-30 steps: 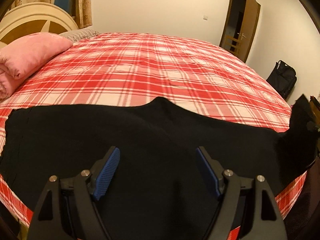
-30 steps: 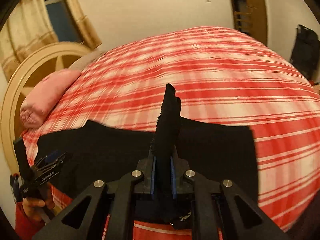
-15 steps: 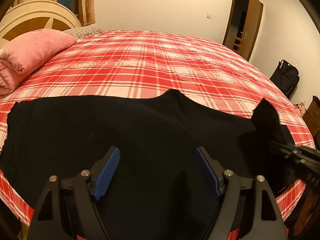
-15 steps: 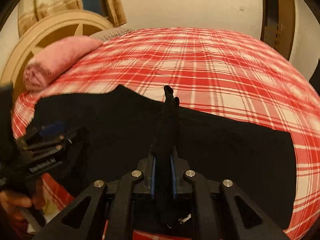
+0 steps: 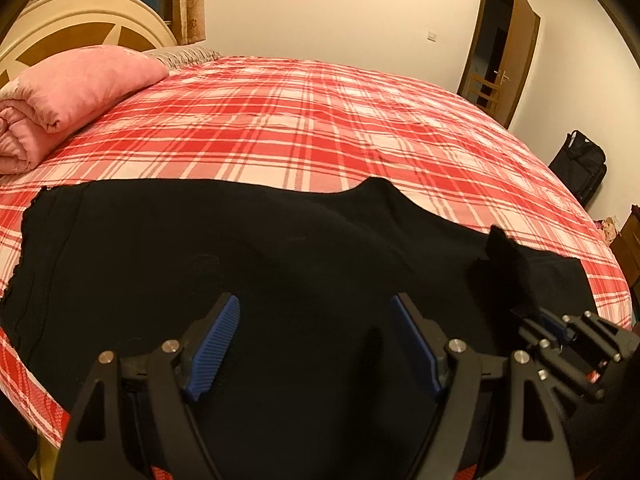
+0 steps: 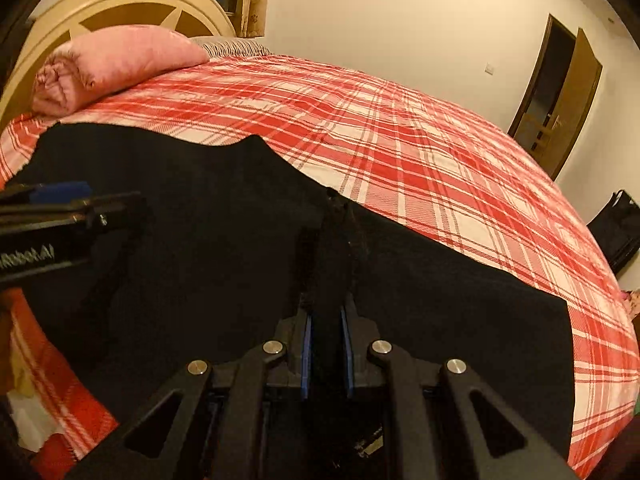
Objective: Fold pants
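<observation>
Black pants point(image 5: 280, 264) flat on the plaid bed point(image 5: 320, 128)
Left gripper point(image 5: 316, 340) gaping wide, cloth below; right gripper point(image 6: 326, 320) pinching a pants fold.

The left gripper point(image 5: 316, 344) is a matte black frame of angular linkage arms with triangular cut-outs. Round silver screw heads mark each pivot. Its fingers point(image 5: 214, 346) carry ribbed blue pads on their inner faces. The right gripper point(image 6: 326, 344) is of identical build: black arms, four silver pivot screws in a row, thin blue pad edges showing. Seen from the right wrist camera, the left gripper's side bears white lettering, partly legible, mirrored. A red sleeve point(image 6: 68, 412) appears at lower left, blurred.
</observation>
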A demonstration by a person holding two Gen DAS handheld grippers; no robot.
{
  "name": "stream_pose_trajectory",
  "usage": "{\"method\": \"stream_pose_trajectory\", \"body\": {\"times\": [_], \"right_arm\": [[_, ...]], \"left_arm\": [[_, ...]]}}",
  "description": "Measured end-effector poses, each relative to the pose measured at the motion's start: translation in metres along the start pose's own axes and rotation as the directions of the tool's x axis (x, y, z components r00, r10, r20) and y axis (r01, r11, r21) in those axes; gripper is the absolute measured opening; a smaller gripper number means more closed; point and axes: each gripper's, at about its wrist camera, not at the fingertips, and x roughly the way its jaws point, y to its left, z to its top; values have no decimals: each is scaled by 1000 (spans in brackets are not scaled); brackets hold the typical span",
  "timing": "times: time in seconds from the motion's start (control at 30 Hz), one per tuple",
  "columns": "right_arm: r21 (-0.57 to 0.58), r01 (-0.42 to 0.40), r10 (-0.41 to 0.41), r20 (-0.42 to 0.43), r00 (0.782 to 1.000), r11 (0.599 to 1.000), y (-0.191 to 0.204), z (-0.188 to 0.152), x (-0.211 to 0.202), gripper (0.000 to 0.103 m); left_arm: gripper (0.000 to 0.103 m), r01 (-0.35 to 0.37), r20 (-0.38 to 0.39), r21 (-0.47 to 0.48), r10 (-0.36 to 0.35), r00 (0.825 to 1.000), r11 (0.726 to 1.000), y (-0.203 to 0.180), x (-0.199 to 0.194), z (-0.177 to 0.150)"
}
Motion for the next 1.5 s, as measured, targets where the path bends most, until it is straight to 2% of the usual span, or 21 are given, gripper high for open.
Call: {"method": "stream_pose_trajectory", "body": {"times": [0.33, 0.4, 0.43, 0.47, 0.53, 0.6, 0.63, 0.7, 0.83, 0.93, 1.0, 1.17, 1.2, 1.23, 1.37, 1.43, 1.5], "right_arm": [[-26, 53, -52, 26, 998, 998, 19, 1, 3, 23], [22, -39, 38, 25, 999, 999, 13, 3, -1, 31], [71, -153, 151, 37, 988, 986, 7, 5, -5, 40], [112, -244, 239, 60, 969, 963, 2, 6, -10, 42], [178, -429, 413, 117, 903, 886, -10, 10, -22, 42], [212, -488, 460, 170, 872, 847, -24, 10, -34, 42], [226, -487, 449, 201, 870, 843, -33, 10, -41, 42], [274, -427, 363, 253, 897, 862, -67, 7, -54, 42], [370, -206, 145, 187, 972, 906, -139, -10, -51, 42], [382, -94, 60, 98, 993, 919, -174, -25, -40, 42], [353, -11, -8, 52, 999, 936, -188, -37, -31, 42], [393, 8, 6, -35, 999, 919, -209, -68, -7, 41], [395, 4, -3, -3, 1000, 919, -210, -73, -9, 41], [388, 13, -11, -6, 1000, 922, -210, -75, -9, 41], [387, 61, -43, -55, 998, 920, -210, -64, -13, 41], [393, 12, -18, 13, 1000, 920, -207, -50, -24, 41], [383, -80, 58, 69, 996, 920, -196, -30, -33, 41]], "left_arm": [[80, -7, -8, -4, 7, 1000, 1000, 3, 0, -1], [80, -8, -9, -6, 8, 1000, 1000, 4, 0, -1], [80, -9, -9, -5, 9, 1000, 1000, 4, 0, -1], [80, -12, -7, -4, 12, 1000, 1000, 4, 0, -1], [80, -15, -2, -3, 15, 1000, 1000, 5, -3, 1], [80, -18, 4, -1, 18, 1000, 1000, 4, -5, 3], [80, -21, 7, 1, 21, 1000, 1000, 3, -6, 5], [80, -25, 15, 3, 25, 1000, 1000, 1, -9, 9], [80, 16, 30, 18, -17, 999, 1000, -12, -14, 15], [80, 83, 18, 66, -84, 996, 994, -38, -12, 14], [80, 138, 0, 111, -139, 990, 984, -65, -7, 9], [80, 194, -39, 190, -190, 981, 963, -116, 6, -3], [80, 193, -48, 210, -187, 981, 958, -124, 9, -6], [80, 188, -54, 227, -180, 982, 956, -131, 11, -8], [80, 143, -99, 261, -121, 988, 955, -134, 26, -20], [80, 158, -91, 252, -139, 986, 955, -126, 24, -21], [80, 148, -92, 257, -128, 987, 955, -113, 16, -19]]}}
